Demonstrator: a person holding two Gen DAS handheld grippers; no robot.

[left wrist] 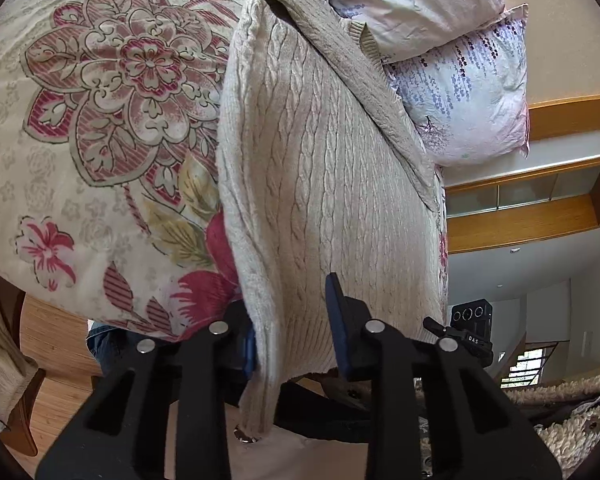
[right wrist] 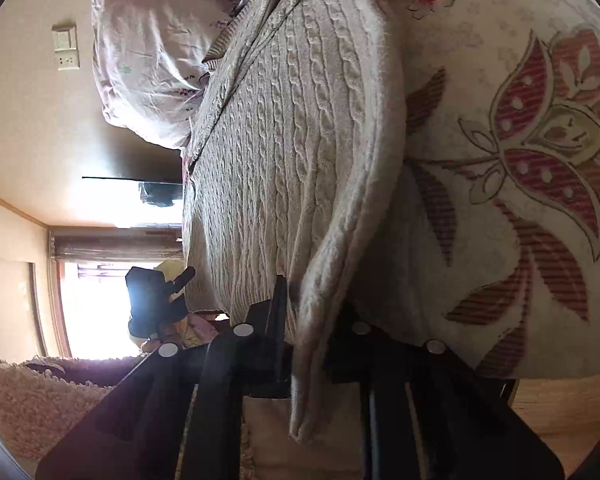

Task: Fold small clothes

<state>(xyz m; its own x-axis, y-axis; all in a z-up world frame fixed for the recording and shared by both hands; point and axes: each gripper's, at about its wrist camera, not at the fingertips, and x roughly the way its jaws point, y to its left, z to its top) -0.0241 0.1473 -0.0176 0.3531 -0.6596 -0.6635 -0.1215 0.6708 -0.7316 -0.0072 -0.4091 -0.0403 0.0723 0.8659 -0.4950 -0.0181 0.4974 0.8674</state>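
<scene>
Nearest to me, the left tool [left wrist: 296, 328] has the hem of a cream cable-knit sweater [left wrist: 320, 184] between its two black fingers. The gap is narrow, and the folded side edge of the knit lies against the blue pad [left wrist: 250, 350] of the left finger, while the other finger rests on top of the fabric. A loose corner of the hem hangs down below the fingers, over the edge of the bed.

The right tool [right wrist: 308, 320] is at the other corner of the same hem. Its fingers are closed tight on the thick folded edge of the sweater [right wrist: 284, 152], and a strip of that edge falls down between them toward the floor.

Farther on, the sweater lies flat and long on the bed, over a floral bedspread [left wrist: 100, 120] with big red and pink flowers. The sweater is on the side of the bed where the pillows are, and its far end, with the ribbed neck, reaches the pillows.

At the far end, two pale pillows [left wrist: 460, 76] with small purple flowers are stacked beside the collar. Beyond them I see a beige wall and wooden shelves [left wrist: 540, 216].
</scene>
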